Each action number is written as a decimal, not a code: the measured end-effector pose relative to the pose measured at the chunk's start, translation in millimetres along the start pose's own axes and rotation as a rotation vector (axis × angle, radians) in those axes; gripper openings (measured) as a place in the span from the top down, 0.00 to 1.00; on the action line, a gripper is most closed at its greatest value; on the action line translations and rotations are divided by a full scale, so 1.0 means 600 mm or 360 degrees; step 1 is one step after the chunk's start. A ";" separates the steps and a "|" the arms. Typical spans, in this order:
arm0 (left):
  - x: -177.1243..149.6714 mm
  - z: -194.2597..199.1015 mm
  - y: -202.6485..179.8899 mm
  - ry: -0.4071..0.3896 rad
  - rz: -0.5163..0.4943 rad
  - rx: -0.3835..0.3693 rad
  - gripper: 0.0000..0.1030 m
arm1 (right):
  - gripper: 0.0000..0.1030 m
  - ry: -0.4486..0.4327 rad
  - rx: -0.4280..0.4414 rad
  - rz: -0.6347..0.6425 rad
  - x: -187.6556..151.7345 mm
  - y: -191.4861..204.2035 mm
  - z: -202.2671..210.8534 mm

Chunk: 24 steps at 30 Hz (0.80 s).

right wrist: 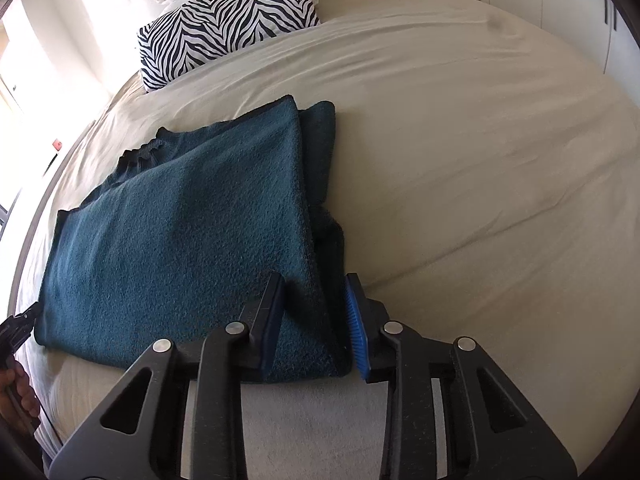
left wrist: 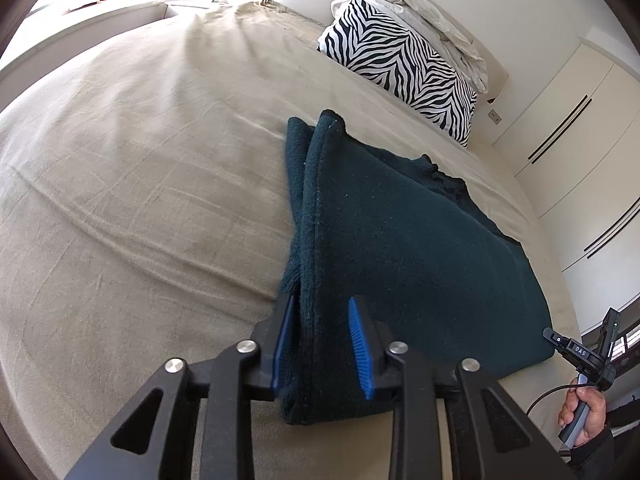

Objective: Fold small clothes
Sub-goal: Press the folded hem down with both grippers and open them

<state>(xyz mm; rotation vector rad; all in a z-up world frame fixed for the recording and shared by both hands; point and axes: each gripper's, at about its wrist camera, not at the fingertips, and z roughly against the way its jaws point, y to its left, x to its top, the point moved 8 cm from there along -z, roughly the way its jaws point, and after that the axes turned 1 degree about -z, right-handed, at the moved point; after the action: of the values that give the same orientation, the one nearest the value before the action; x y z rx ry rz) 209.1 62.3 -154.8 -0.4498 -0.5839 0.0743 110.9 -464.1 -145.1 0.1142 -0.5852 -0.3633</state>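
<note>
A dark teal knit sweater (left wrist: 400,240) lies folded lengthwise on the beige bed sheet (left wrist: 140,180). Its collar faces the pillows. My left gripper (left wrist: 322,340) is shut on the sweater's near hem at the folded left edge, with thick cloth bunched between the blue pads. In the right wrist view the same sweater (right wrist: 180,220) spreads to the left. My right gripper (right wrist: 314,322) is shut on the near hem at the right folded edge, where a sleeve layer is tucked underneath. Both grippers point down at the bed.
A zebra-print pillow (left wrist: 400,64) (right wrist: 228,20) and a crumpled white duvet (left wrist: 432,12) sit at the headboard. White wardrobe doors (left wrist: 580,140) stand beside the bed. A hand (left wrist: 584,412) grips the other tool's handle at the right edge. Bare sheet (right wrist: 480,160) stretches to the right.
</note>
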 end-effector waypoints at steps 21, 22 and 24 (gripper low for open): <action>-0.022 0.012 0.014 0.0021 0.0001 0.0006 0.94 | 0.95 -0.0018 0.0031 -0.0032 -0.017 -0.009 0.021; -0.022 0.010 0.016 0.0024 0.0012 -0.0001 0.94 | 0.95 -0.0017 0.0036 -0.0042 -0.019 -0.010 0.021; -0.022 0.009 0.019 0.0028 0.0022 -0.0013 0.94 | 0.95 -0.0011 0.0043 -0.0058 -0.024 -0.013 0.021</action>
<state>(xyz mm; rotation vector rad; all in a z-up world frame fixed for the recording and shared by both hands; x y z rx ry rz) 196.0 71.9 -162.5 -0.4621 -0.5639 0.0813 90.3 -466.3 -144.2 0.1497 -0.5954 -0.3912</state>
